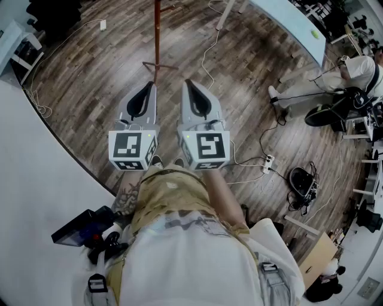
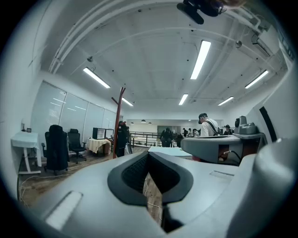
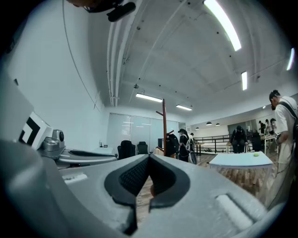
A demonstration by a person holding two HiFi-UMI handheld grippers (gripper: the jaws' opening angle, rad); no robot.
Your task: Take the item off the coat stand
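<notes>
Both hand-held grippers, left and right, are clenched and empty. Far off, a dark item hangs on the coat stand; nothing taken yet.

Bright ceiling strips, fisheye-warped edges

The coat stand stands far on the floor, just beyond the left gripper, with the right gripper beside that one. A table is far right, a person sits right of it, and a power strip lies nearer.
</notes>
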